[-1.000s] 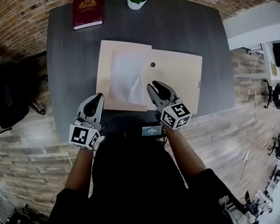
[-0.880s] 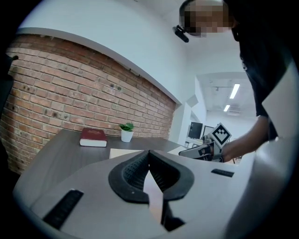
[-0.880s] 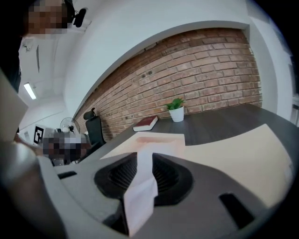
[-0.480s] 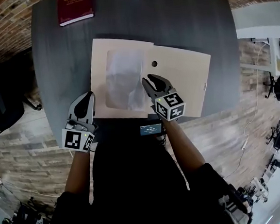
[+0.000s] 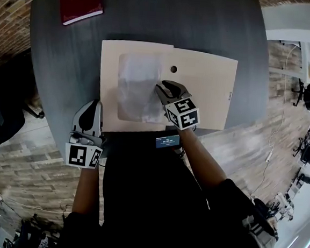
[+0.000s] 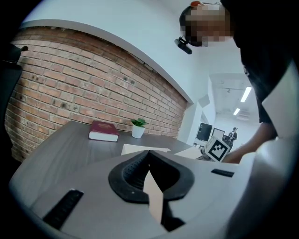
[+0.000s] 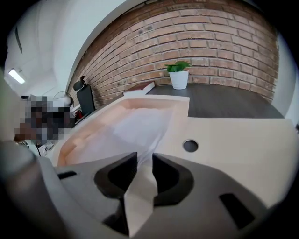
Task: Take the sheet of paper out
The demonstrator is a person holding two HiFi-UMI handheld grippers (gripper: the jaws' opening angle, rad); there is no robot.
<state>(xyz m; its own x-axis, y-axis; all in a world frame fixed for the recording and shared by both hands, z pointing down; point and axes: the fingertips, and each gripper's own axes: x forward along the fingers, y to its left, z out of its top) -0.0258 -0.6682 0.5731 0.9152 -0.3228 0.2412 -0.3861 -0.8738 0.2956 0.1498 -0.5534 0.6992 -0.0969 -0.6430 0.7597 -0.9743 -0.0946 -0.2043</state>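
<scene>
A beige folder (image 5: 200, 98) lies open on the dark table (image 5: 69, 59). A white sheet of paper (image 5: 137, 84) rests on its left half. My right gripper (image 5: 162, 88) sits at the sheet's right edge. In the right gripper view the sheet (image 7: 140, 126) runs up between the jaws, and the right gripper (image 7: 145, 156) is shut on it. My left gripper (image 5: 95, 106) is at the folder's left edge near the table's front. In the left gripper view a beige strip shows between the closed jaws of the left gripper (image 6: 148, 156).
A dark red book (image 5: 79, 1) lies at the far left corner, with a small potted plant (image 7: 179, 74) at the far edge. The folder has a round hole (image 5: 173, 69) near its fold. A small screen device (image 5: 167, 142) sits at the person's waist.
My right gripper has crept forward along the sheet's right edge. The sheet's lifted near corner lies flatter. My left gripper has stayed at the folder's left edge.
</scene>
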